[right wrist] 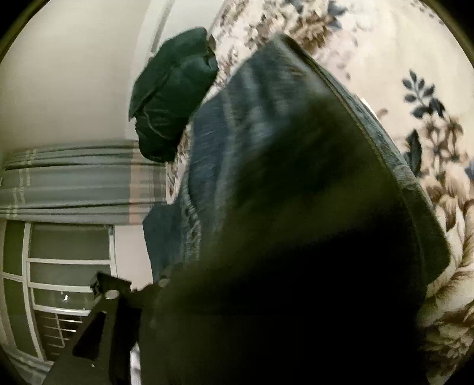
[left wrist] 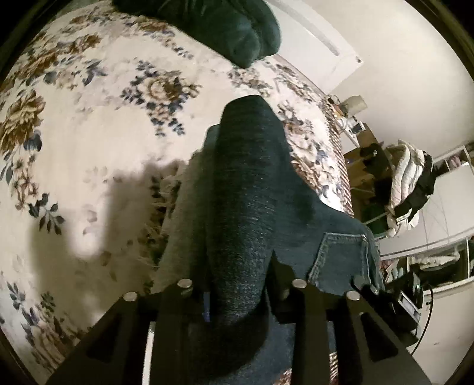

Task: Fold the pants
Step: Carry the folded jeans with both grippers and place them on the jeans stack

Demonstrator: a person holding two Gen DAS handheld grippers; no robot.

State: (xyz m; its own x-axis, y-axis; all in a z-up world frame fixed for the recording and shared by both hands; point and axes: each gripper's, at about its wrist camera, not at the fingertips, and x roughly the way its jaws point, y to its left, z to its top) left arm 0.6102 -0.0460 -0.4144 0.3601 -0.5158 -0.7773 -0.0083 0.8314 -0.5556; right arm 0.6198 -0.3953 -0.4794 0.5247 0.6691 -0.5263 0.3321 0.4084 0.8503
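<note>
Gripping denim between its two black fingers, the left gripper (left wrist: 237, 299) holds a pair of dark blue jeans (left wrist: 246, 189) raised above a floral bedspread (left wrist: 89, 124). Seen from the left wrist, the cloth runs forward from the pinch as a long rolled ridge, a stitched back pocket (left wrist: 340, 254) hanging just right of the fingers. A dark green bundle (left wrist: 225, 26) lies at the far end of the bed; cluttered shelves and piled clothing fill the room's right edge.

From the right wrist, the jeans (right wrist: 266, 124) fill most of the view, their hemmed edge sweeping down the right side over the bedspread (right wrist: 438, 118). Only one finger of the right gripper (right wrist: 154, 296) shows, at lower left, with cloth pressed against it — it seems to be clamped on the denim, though the pictures do not show that outright. Beyond it, the green bundle (right wrist: 171, 97), a striped curtain (right wrist: 80, 183) and a window appear.

To fold well, both hands should probably keep the fabric taut and level, line up seams and edges, then lower it flat onto the spread before letting go — a sagging middle would crease.

Much stays unseen: the right gripper's other finger is buried under shadowed denim, the frame there is blurred, and neither view shows the trouser legs' full length or the waistband.
</note>
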